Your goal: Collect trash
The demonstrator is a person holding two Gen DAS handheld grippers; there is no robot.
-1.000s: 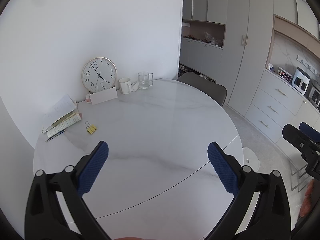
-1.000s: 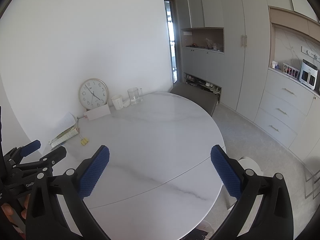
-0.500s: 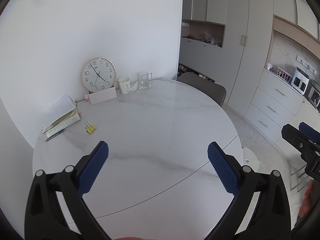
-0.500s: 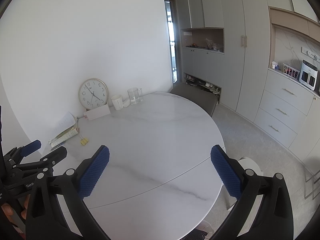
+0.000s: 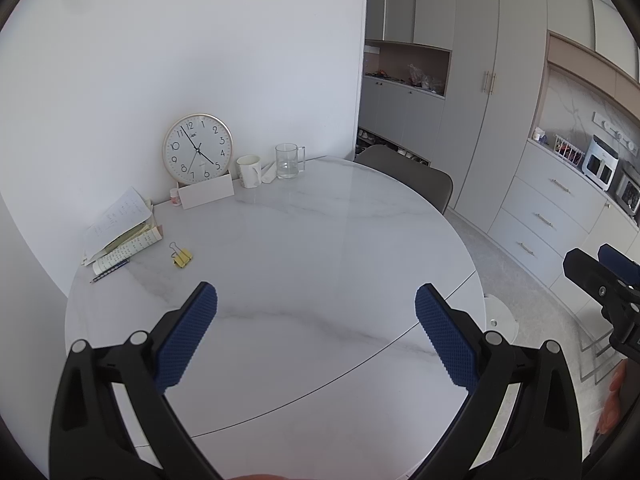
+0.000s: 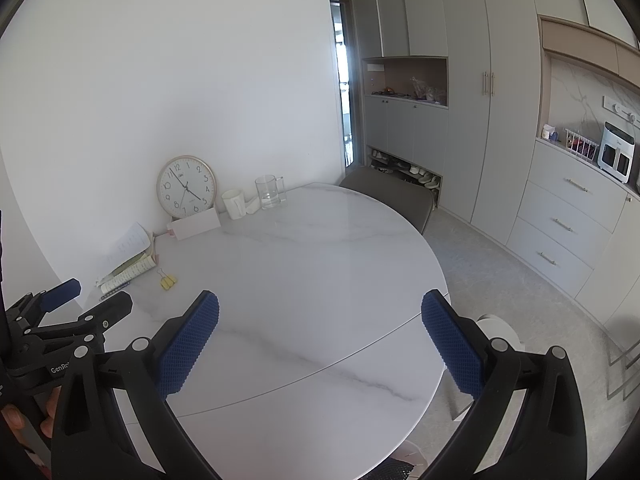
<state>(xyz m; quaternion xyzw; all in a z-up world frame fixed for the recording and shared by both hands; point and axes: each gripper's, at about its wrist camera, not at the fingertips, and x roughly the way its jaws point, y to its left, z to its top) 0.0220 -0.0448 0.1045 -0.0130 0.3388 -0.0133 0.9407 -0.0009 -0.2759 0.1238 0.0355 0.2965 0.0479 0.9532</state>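
A round white marble table (image 5: 320, 248) (image 6: 312, 280) fills both views. My left gripper (image 5: 316, 304) is open and empty above its near edge. My right gripper (image 6: 320, 312) is open and empty, to the right of the left one. A crumpled white tissue (image 5: 267, 173) (image 6: 253, 205) lies between a white mug (image 5: 249, 171) (image 6: 234, 204) and a glass mug (image 5: 288, 161) (image 6: 270, 192) at the far side. Yellow binder clips (image 5: 182, 258) (image 6: 168, 281) lie at the left. No other trash shows on the table.
A wall clock (image 5: 197, 148) leans on the wall behind a white card (image 5: 206, 196). A stack of papers and a pencil (image 5: 120, 236) lie at the far left. A grey chair (image 5: 412, 178) stands behind the table. Cabinets (image 5: 480, 120) line the right side.
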